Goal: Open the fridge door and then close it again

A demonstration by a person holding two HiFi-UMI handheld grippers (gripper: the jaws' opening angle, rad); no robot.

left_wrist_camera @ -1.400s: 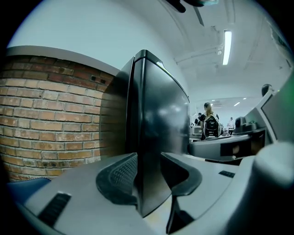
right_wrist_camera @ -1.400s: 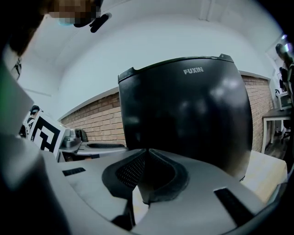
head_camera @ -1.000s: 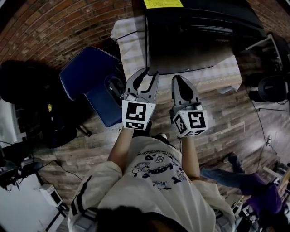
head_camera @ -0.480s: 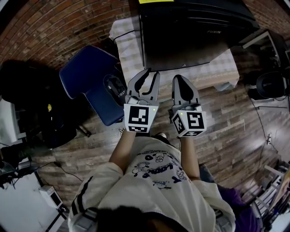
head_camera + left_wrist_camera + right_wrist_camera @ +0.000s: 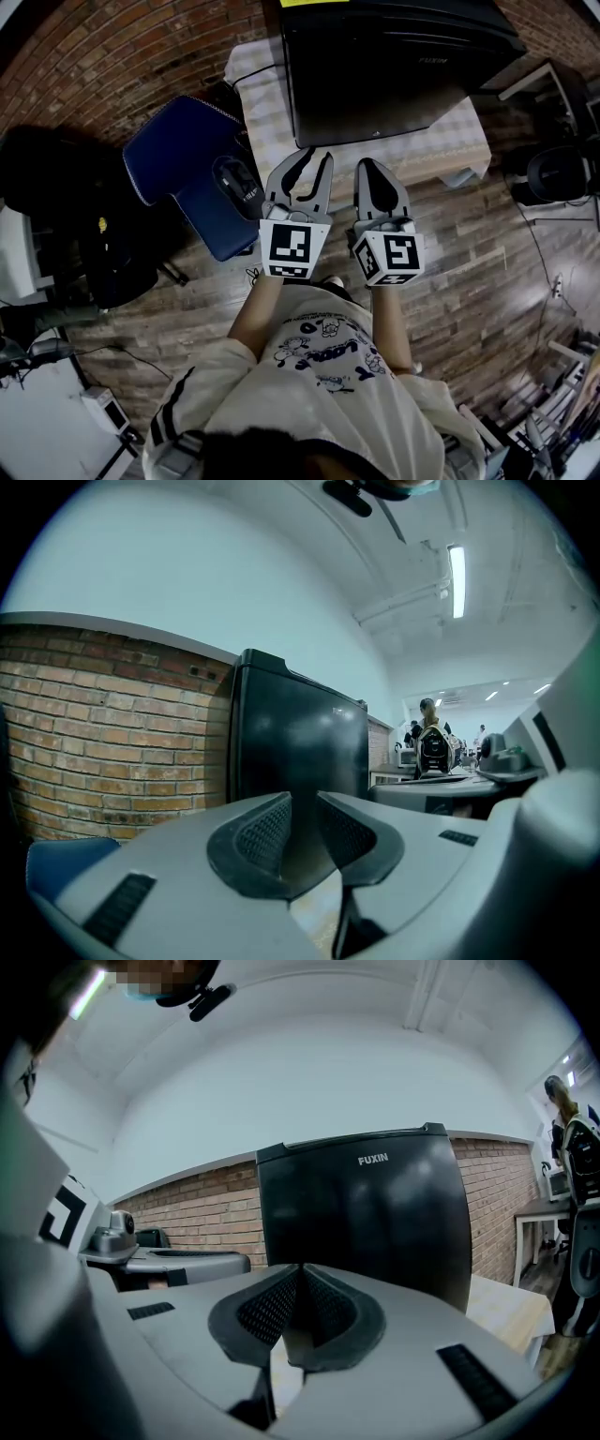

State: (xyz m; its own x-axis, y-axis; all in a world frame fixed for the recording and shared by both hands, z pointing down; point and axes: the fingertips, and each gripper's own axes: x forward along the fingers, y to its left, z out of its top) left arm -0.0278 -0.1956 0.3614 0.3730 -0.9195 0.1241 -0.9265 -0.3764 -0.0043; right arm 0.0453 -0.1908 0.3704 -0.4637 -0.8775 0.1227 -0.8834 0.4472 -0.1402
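- Left gripper view: the left gripper (image 5: pixel 302 806) is seen part-way open, its jaws having just been closing, with nothing between the ribbed pads (image 5: pixel 265 832).
- The right gripper (image 5: pixel 300 1274) is clenched tip to tip, and nothing is grasped.
- Both are held just short of the tall glossy black fridge (image 5: pixel 366 1232), which is untouched, its door closed.
- White lettering "FUXIN" (image 5: pixel 372 1159) is read near the fridge's top edge.
- A yellow label (image 5: pixel 319 4) on top of the fridge is cut off by the frame; its print cannot be read.
- A pale checked cloth (image 5: pixel 267 103) is seen beneath the fridge.
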